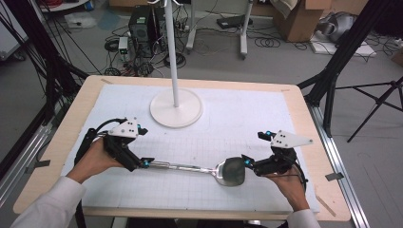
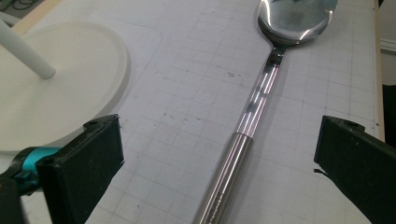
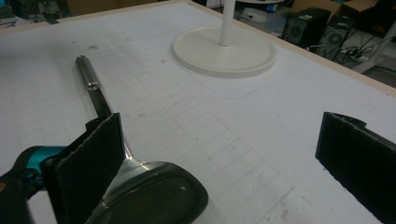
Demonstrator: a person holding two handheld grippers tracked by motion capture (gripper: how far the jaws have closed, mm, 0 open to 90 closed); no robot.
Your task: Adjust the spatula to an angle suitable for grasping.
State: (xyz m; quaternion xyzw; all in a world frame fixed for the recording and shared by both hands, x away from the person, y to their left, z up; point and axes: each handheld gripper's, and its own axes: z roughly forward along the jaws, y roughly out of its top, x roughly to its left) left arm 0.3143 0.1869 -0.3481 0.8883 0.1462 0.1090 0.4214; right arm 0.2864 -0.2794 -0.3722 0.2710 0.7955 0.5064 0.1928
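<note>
White sleeves and two hands are seen entering from the bottom of the high view, each hand wrapped around a black two-jaw gripper. Between them a long steel spoon (image 1: pixel 199 167) is laid flat on the table, toward the near edge, its handle pointing to the left gripper (image 1: pixel 146 163) and its bowl to the right gripper (image 1: pixel 247 161). In the left gripper view the jaws are spread wide, one on either side of the handle, and no contact with it is made. In the right gripper view the jaws are likewise held wide apart; the left-hand pad is seen in front of the spoon's neck, just above the bowl, though whether it touches cannot be told, and the other pad is well clear. The table (image 1: pixel 57 142) is pale wood and is covered by a white mat (image 1: pixel 237 118) printed with a fine grid, marked by a few small dark specks. Toward the far side of the mat a white stand (image 1: pixel 176 107) is placed, a round flat base with a thin upright pole. Beyond the table a grey floor is seen, strewn with black cables, a dark computer tower (image 1: pixel 141 26), cardboard boxes (image 1: pixel 304 19) and black tripod legs.
</note>
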